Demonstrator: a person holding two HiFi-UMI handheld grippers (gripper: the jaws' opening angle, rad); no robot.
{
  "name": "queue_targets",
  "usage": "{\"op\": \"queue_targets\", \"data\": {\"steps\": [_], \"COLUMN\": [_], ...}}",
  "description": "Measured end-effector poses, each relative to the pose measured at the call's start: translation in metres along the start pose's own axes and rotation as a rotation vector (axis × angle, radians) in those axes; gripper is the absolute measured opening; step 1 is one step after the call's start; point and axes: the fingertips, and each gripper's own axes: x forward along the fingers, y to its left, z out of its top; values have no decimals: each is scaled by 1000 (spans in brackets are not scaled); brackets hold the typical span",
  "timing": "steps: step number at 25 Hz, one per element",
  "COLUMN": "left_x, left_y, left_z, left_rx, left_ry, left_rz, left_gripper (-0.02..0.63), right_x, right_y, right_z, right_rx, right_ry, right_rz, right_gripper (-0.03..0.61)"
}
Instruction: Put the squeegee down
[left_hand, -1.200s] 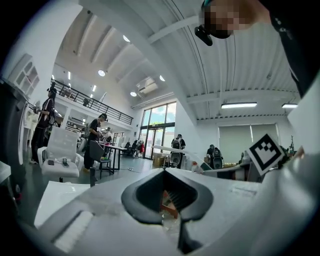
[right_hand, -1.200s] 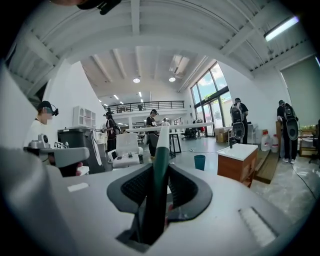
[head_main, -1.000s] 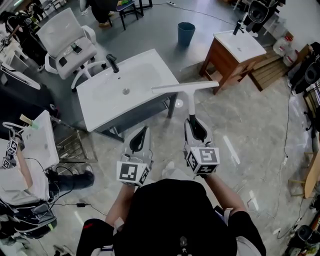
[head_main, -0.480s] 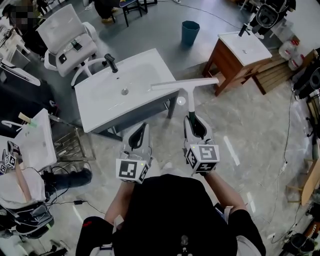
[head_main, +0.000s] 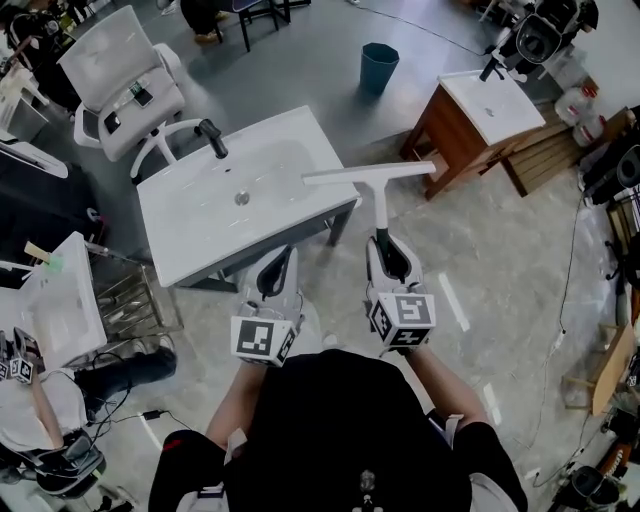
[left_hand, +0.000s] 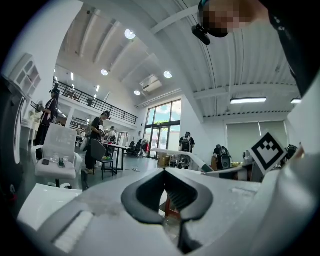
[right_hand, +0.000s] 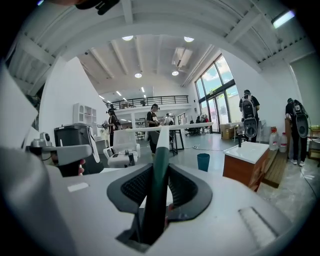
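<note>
The white squeegee (head_main: 378, 196) juts forward from my right gripper (head_main: 384, 242), which is shut on its handle. Its long blade (head_main: 370, 173) lies crosswise above the near right corner of a white washbasin (head_main: 190, 225) with a black tap (head_main: 212, 138). In the right gripper view the dark green handle (right_hand: 156, 185) runs between the pads and turns white toward the blade (right_hand: 172, 128). My left gripper (head_main: 282, 260) is level beside the right one, short of the basin's front edge. Its jaws meet with nothing between them (left_hand: 165, 172).
A wooden vanity with a white basin (head_main: 470, 110) stands at the back right, with a blue bin (head_main: 379, 66) behind the washbasin. A white office chair (head_main: 120, 85) is at the back left. Another white basin (head_main: 60, 290) and a wire rack (head_main: 140, 295) stand at the left. People are about in the hall.
Both grippers have moved forward together, side by side, the squeegee still in the right one. The washbasin has slid left in the head view.
</note>
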Motion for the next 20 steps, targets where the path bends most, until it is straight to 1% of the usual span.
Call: {"op": "queue_targets", "data": {"steps": [7, 14, 20], "left_x": [55, 103, 127], "left_y": [39, 72, 96], "left_z": [4, 3, 6], "left_rx": [-13, -12, -7], "left_ry": [8, 17, 19], "left_rz": [-23, -85, -114], "left_gripper": [2, 2, 2], "right_x": [63, 120, 157], "right_y": [-4, -8, -8], "right_z": [7, 4, -2], "right_rx": [12, 16, 24], "right_ry": [33, 60, 87], "right_rz": [-10, -56, -75], "right_gripper": [98, 98, 98]}}
